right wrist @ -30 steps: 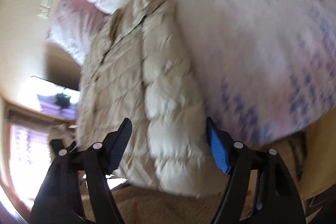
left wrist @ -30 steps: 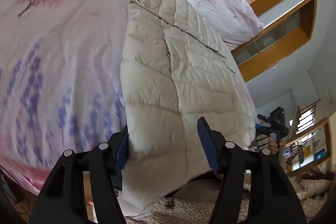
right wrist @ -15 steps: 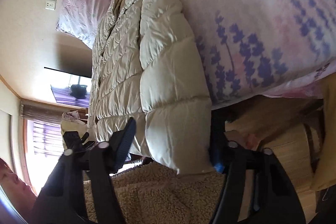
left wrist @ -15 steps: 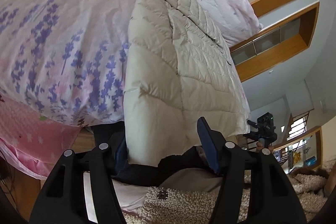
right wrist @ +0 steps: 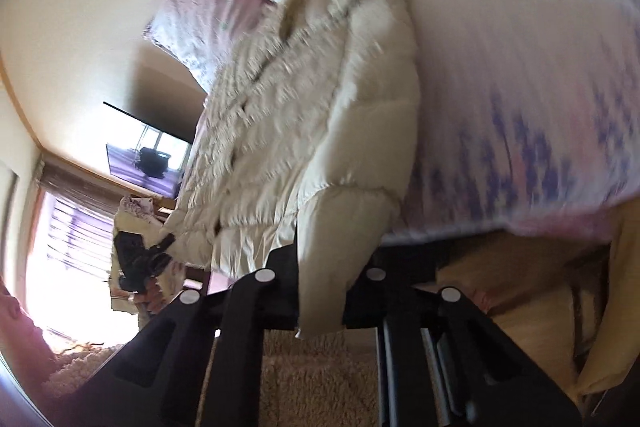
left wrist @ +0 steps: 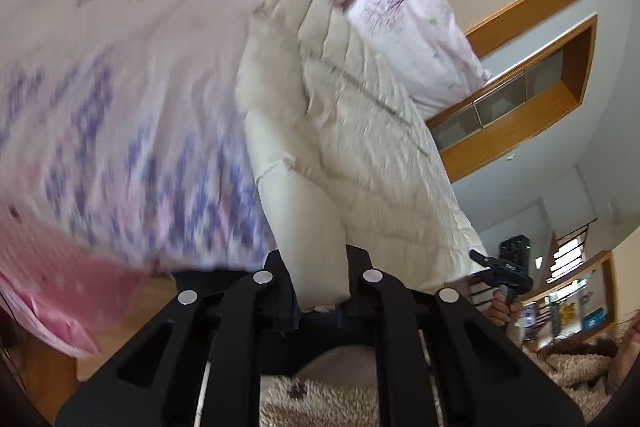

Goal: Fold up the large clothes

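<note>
A cream quilted puffer jacket lies lengthwise on the bed, its hem at the near edge. My left gripper is closing its jaws on the hem's left corner, and the fabric is pinched between them. In the right wrist view the same jacket runs away from me. My right gripper is closing too, with the hem's right corner squeezed between its jaws. Each gripper shows small in the other's view: the right gripper and the left gripper, both at the hem. Both views are motion-blurred.
A pink floral bedcover spreads under the jacket, with pillows at the far end. A wooden wall shelf is on the right. A wall screen and a bright window show left. A person's fluffy beige garment is below.
Both grippers stood open around the jacket's hem corners and have now closed on them. Both views have shifted and blurred as the hands moved.
</note>
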Action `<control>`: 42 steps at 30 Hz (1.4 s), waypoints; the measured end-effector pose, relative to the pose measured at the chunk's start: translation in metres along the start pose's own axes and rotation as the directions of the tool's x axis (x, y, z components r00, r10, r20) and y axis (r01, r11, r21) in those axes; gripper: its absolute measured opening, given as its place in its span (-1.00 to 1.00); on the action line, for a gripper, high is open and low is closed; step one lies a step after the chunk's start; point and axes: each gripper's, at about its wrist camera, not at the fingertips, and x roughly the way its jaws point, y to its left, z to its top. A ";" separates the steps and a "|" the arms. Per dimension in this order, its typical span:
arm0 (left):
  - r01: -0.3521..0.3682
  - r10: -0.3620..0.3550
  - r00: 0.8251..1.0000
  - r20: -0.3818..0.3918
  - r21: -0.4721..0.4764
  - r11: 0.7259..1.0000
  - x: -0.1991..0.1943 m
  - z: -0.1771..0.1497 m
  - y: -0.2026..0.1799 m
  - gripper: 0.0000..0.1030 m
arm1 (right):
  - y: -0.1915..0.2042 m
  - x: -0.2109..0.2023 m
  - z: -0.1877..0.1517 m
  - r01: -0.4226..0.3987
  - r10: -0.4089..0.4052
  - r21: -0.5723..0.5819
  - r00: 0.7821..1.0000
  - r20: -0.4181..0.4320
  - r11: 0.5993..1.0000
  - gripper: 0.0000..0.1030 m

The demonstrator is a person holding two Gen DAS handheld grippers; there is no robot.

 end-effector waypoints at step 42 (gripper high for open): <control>-0.205 0.223 0.946 0.236 -0.098 0.974 0.171 0.305 0.010 -0.78 | 0.052 0.153 0.312 0.439 -0.425 0.076 0.789 0.444 0.895 -0.61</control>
